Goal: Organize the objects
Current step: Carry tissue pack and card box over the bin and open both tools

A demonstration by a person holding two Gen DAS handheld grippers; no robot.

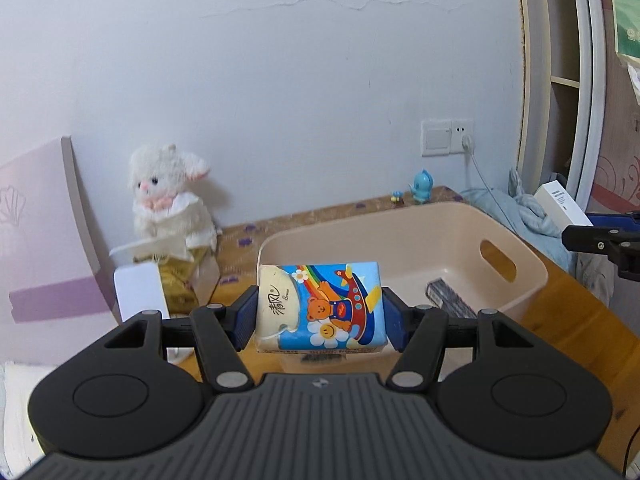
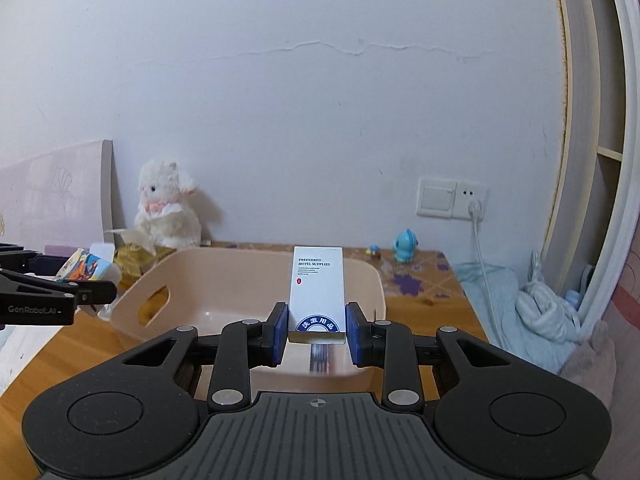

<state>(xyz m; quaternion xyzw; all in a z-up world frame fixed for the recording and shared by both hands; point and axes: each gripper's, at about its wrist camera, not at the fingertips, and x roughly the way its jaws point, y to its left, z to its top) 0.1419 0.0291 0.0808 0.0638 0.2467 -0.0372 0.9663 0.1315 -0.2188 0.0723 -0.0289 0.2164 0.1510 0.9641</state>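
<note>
My left gripper [image 1: 320,322] is shut on a colourful tissue pack [image 1: 322,306] with a bear and rainbow print, held above the near left corner of a beige plastic bin [image 1: 404,220]. A dark striped packet [image 1: 450,300] lies in the bin. My right gripper [image 2: 316,330] is shut on a white hotel-supplies box [image 2: 317,292], held above the bin's near rim [image 2: 224,258]. The left gripper and its tissue pack [image 2: 82,270] show at the left of the right wrist view. The right gripper with its white box [image 1: 564,202] shows at the right edge of the left wrist view.
A white plush lamb [image 1: 168,196] sits against the wall at the back left, beside gold packaging [image 1: 176,280] and a white box [image 1: 140,294]. A blue figurine [image 1: 422,186] stands at the table's back. Blue cloth [image 2: 532,312] lies right of the table. A wall socket [image 2: 452,198] holds a cable.
</note>
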